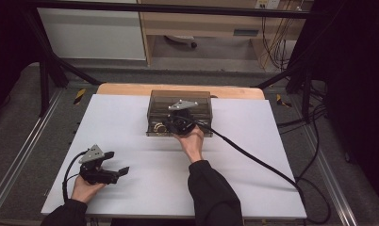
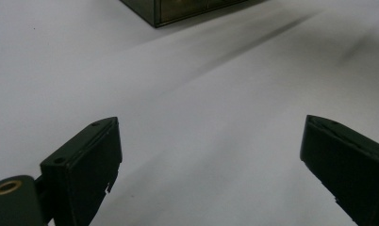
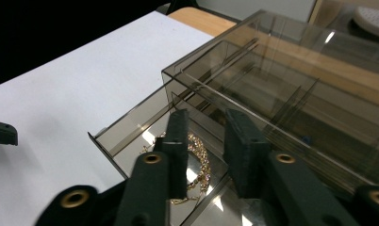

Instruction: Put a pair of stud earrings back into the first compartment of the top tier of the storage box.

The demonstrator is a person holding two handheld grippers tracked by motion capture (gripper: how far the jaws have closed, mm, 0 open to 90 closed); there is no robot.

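Black sleeves, black tongs, grey three-cornered plates, brass screw holes, trailing black cables

The high view looks forward and down from above the person's side, taking in the whole white bench, the smoked box at its far middle and the floor and shelving beyond.

The left gripper view rides low and close over the bench, looking along its jaws across the bare surface; a corner of the box shows at its top edge.

The right gripper view sits very near the box, looking along its jaws down into the open drawer.

All three views share the box and the white bench top.
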